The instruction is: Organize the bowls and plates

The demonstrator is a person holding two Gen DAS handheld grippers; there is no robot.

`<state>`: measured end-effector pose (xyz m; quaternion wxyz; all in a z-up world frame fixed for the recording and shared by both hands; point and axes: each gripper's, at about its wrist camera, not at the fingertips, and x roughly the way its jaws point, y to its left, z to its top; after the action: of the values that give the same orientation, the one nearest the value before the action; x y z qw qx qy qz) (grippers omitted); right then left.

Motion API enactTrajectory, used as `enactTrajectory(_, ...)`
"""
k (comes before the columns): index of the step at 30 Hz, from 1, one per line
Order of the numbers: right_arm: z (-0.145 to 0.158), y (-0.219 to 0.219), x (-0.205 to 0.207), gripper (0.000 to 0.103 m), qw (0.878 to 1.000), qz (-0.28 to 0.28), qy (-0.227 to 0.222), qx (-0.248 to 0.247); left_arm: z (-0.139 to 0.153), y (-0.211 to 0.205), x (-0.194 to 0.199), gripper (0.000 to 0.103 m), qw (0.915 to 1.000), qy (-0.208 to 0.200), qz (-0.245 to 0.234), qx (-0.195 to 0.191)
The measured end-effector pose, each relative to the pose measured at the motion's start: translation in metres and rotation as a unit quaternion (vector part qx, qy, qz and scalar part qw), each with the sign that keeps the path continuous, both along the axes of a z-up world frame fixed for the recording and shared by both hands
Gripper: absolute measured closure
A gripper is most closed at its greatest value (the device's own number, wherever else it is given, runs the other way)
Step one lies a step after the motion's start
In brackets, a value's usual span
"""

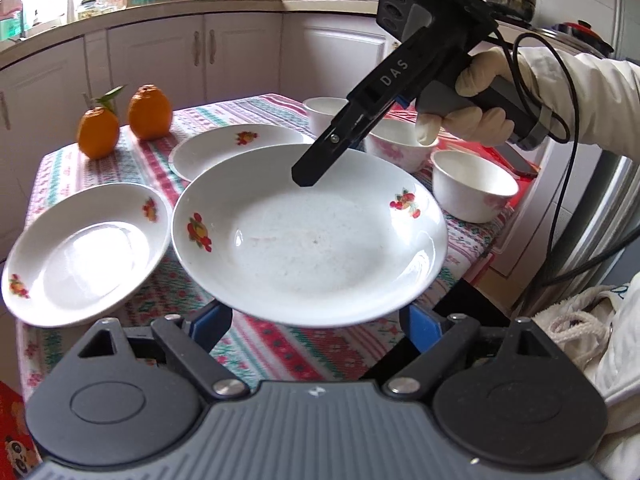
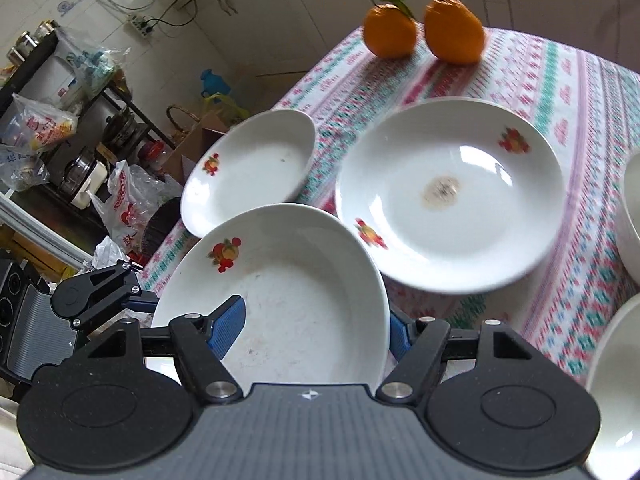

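A large white plate [image 1: 308, 236] with fruit prints is held above the table. My right gripper [image 1: 308, 172] is shut on its far rim, one finger over the plate. In the right wrist view the same plate [image 2: 288, 300] sits between the blue pads [image 2: 228, 322]. My left gripper [image 1: 316, 320] is under the plate's near rim, its jaws spread wide apart; it also shows in the right wrist view [image 2: 136, 300]. A second plate [image 1: 86, 252] lies at the left, a third [image 1: 224, 150] behind. Three white bowls [image 1: 472, 184] stand at the right.
Two oranges [image 1: 124, 120] sit at the table's far left corner on the striped cloth [image 1: 288, 344]. A phone [image 1: 516, 160] lies behind the bowls. Cabinets and a cluttered counter are behind; shelves with bags [image 2: 48, 128] stand beside the table.
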<state>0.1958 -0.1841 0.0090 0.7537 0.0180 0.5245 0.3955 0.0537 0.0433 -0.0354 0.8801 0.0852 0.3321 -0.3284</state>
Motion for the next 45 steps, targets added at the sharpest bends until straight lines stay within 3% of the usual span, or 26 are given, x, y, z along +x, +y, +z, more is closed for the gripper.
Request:
enactTrajectory(15,0.014,0.098,0.045,0.026,0.997,0.079,-0.018,0.017,0.014,0.067,0.015,0.013,0.9965,-0.006,0.083,0.008)
enactTrajectory(23,0.003,0.135,0.075,0.026,0.995,0.096,-0.007,0.018,0.009,0.093,0.035,0.013,0.9946,-0.001,0.104,0.01)
enactTrajectory(45,-0.022,0.16,0.113,0.026,0.996,0.093,0.013,-0.001,-0.004,0.117,0.07,0.013,0.9933,0.017,0.115,-0.003)
